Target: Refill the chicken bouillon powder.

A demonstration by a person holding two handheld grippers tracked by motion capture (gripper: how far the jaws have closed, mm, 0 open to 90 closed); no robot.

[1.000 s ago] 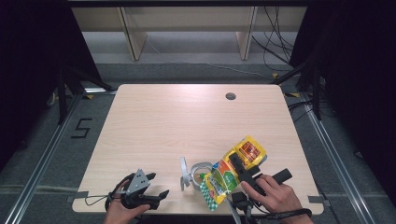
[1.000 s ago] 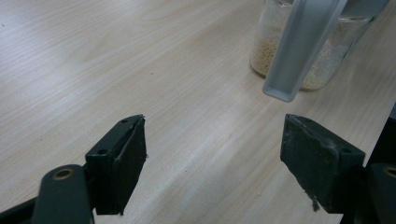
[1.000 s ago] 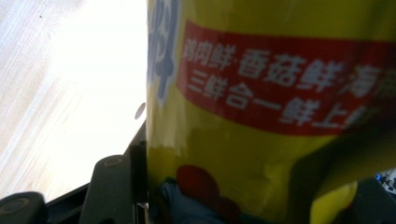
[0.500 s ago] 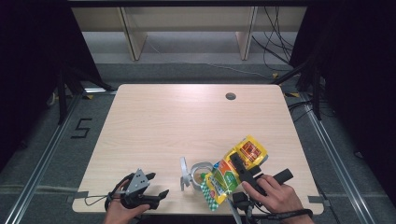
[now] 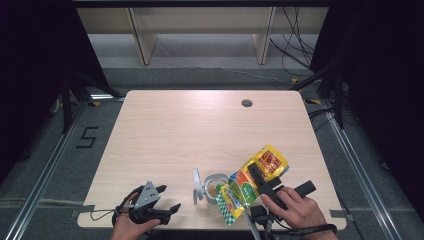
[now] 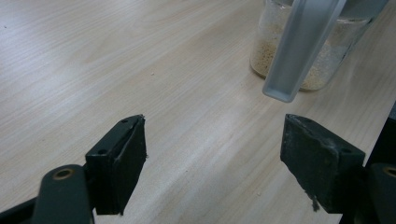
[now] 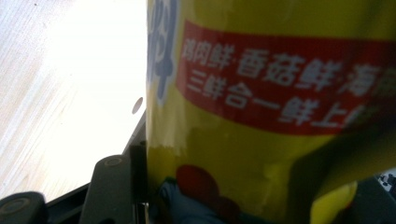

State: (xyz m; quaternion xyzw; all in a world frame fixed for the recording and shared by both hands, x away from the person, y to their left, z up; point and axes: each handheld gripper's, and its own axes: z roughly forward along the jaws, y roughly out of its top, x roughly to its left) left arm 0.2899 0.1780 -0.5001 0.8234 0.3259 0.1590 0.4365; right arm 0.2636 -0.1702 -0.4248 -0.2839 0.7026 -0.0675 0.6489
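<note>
A yellow seasoning bag (image 5: 256, 184) with a red label and green lower part lies tilted at the table's front right, its low end over a small glass jar (image 5: 216, 187). My right gripper (image 5: 259, 176) is shut on the bag, one black jaw lying across its top. In the right gripper view the bag (image 7: 271, 116) sits between the jaws of my right gripper (image 7: 243, 186). The jar (image 6: 322, 60) holds pale granules, and its grey lid (image 5: 198, 185) stands swung open to the left. My left gripper (image 5: 169, 197) rests open at the front left, nothing between the jaws of the left gripper (image 6: 215, 163).
The wooden table (image 5: 200, 130) has a round cable hole (image 5: 246, 103) near its far edge. The jar and bag sit close to the front edge. Pale shelving stands on the floor beyond the table, and metal rails run along both sides.
</note>
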